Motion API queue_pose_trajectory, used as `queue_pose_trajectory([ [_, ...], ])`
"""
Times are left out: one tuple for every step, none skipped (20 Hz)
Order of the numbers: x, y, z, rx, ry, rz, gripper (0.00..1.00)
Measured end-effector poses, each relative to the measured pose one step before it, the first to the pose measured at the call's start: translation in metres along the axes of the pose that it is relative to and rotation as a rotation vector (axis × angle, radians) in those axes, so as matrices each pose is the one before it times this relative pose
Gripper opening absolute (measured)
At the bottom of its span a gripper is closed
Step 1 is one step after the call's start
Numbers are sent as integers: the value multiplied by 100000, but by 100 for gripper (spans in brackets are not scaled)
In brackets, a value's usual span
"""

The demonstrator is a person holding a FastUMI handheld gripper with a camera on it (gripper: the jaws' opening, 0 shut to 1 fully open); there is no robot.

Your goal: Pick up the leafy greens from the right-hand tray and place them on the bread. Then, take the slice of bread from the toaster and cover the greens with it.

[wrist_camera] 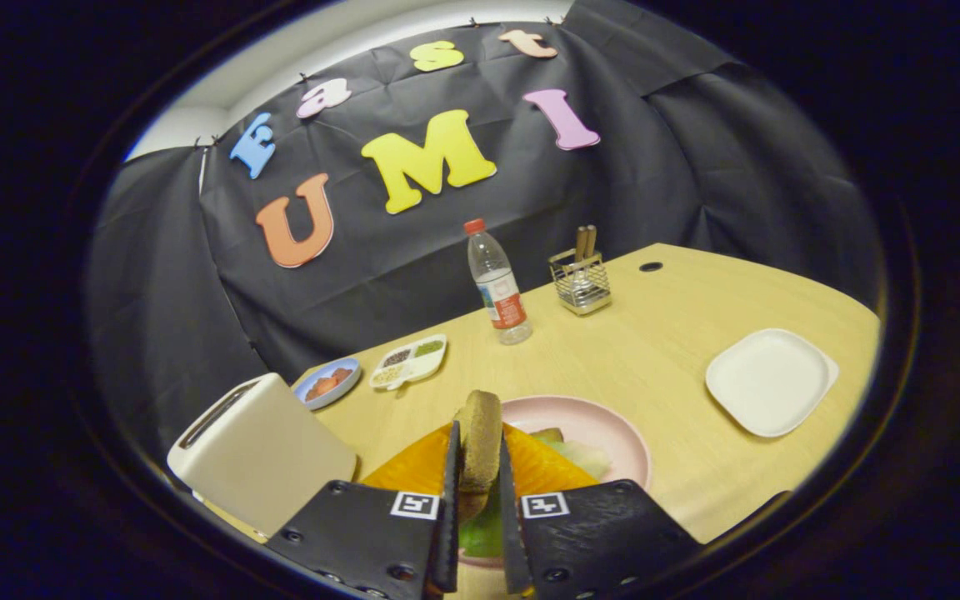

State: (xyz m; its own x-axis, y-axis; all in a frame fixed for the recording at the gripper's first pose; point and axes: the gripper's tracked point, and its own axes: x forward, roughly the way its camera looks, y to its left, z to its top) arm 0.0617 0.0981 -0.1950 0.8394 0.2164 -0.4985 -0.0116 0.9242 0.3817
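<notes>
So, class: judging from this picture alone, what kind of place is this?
Probably a staged kitchen tabletop in a demonstration booth: a toaster, a water bottle and a pink plate of food stand on a wooden table before draped black cloth. The tool grips a bread slice.

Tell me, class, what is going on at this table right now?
A person's hand-held gripper has its jaws shut on a slice of bread, held upright on edge. Just beyond and below it lies a pink plate with leafy greens on it. The toaster stands to the left with an empty-looking slot, and the white tray on the right is bare. The covering slice is not yet laid down.
</notes>
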Motion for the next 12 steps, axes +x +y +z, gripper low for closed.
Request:
queue_pose_trajectory([
  [179,-668,-234,704,795,-831,24],
  [100,-584,-89,995,561,-1066,24],
  [133,-543,-22,707,364,-551,32],
  [-54,-285,84,690,-64,-311,33],
  [32,-241,-56,276,-112,-847,33],
  [71,-658,32,-673,14,-1927,37],
  [40,-259,-111,-162,153,-553,40],
  [-25,-294,35,493,63,-824,43],
  [-121,-638,97,27,-284,-1730,46],
  [-11,-394,234,-30,-623,-689,52],
  [-320,-84,213,-23,-818,-445,58],
  [-260,-33,429,-753,-1522,-371,64],
])
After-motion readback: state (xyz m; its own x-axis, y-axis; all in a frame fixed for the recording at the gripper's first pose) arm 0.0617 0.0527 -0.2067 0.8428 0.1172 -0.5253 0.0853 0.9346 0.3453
